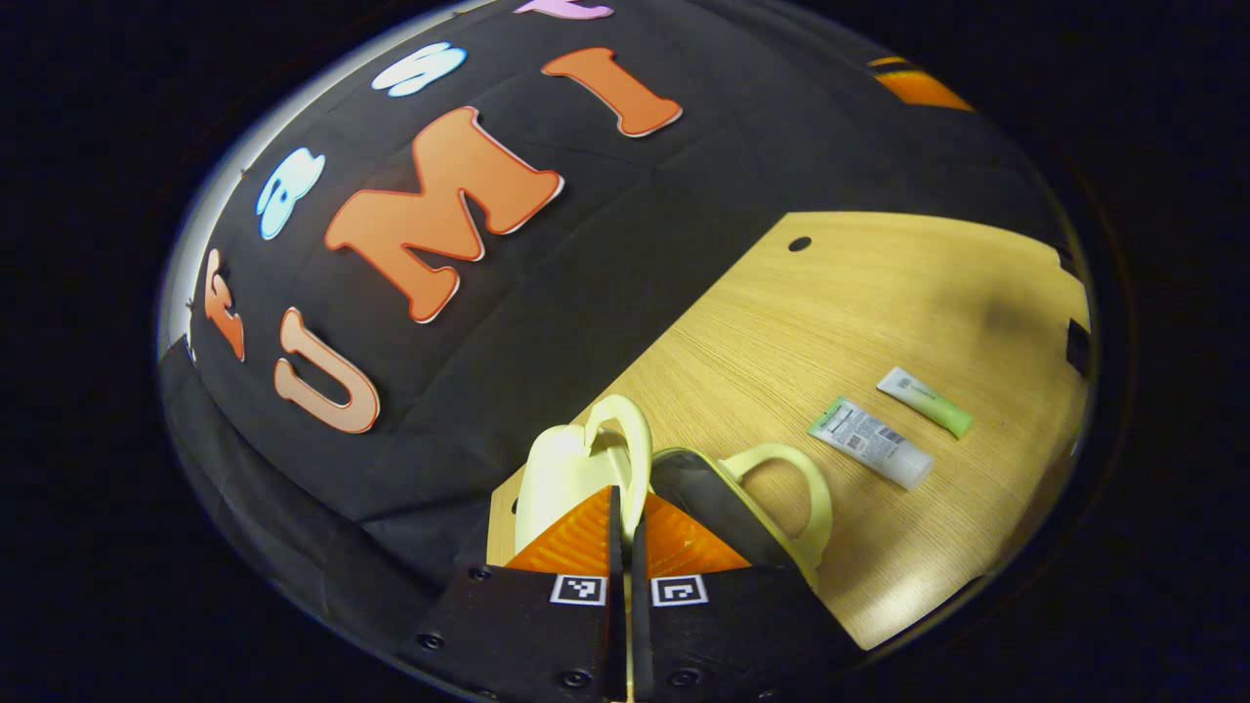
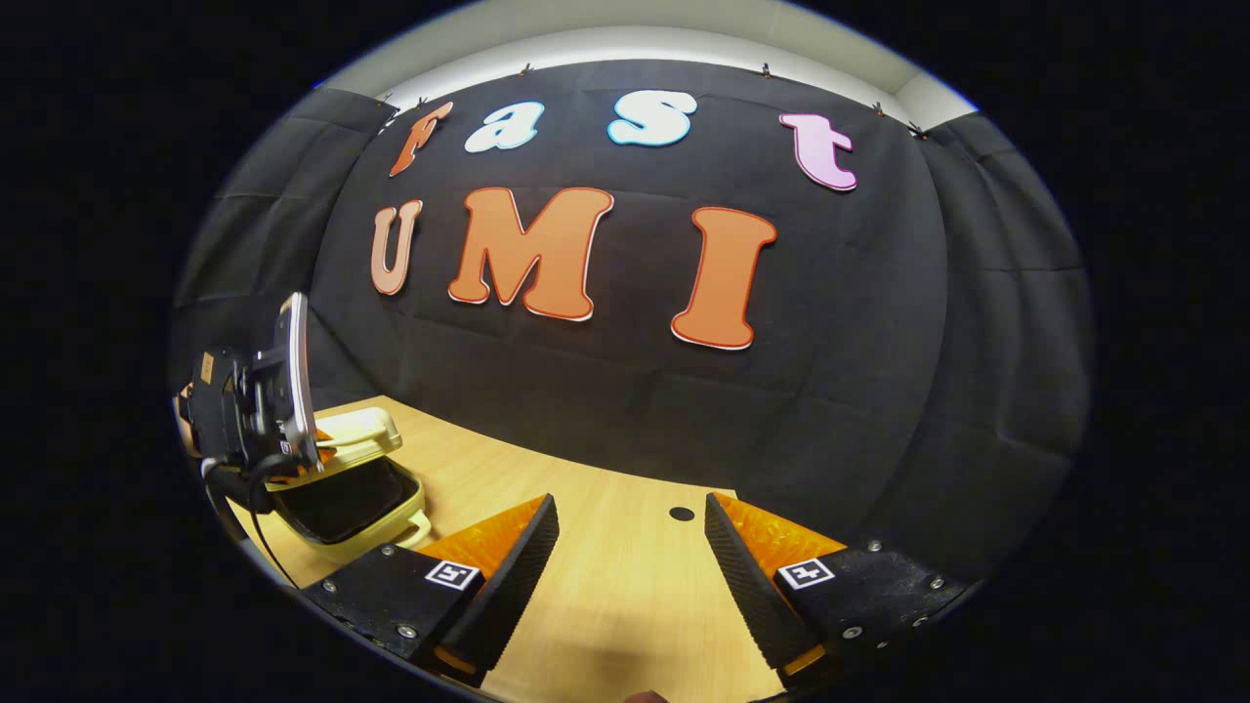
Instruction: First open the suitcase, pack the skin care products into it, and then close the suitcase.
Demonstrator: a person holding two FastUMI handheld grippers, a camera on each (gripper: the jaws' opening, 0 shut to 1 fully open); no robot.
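Now my left gripper (image 1: 625,547) pinches the suitcase (image 1: 684,488) lid's handle (image 1: 625,439) — lifting it open — while my right gripper (image 2: 630,547) waits spread, empty, over the table (image 2: 605,596).

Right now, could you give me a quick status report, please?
Left gripper shut on suitcase lid handle, suitcase partly open. Right gripper open, holding nothing. Two tubes on table, not yet packed. Nothing in the way.

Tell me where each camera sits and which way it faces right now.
Left gripper view: rides the left gripper, shut on the pale yellow suitcase's lid handle, facing two skincare tubes on the wooden table.
Right gripper view: rides the open right gripper, facing the wall.
Shared: suitcase, table.
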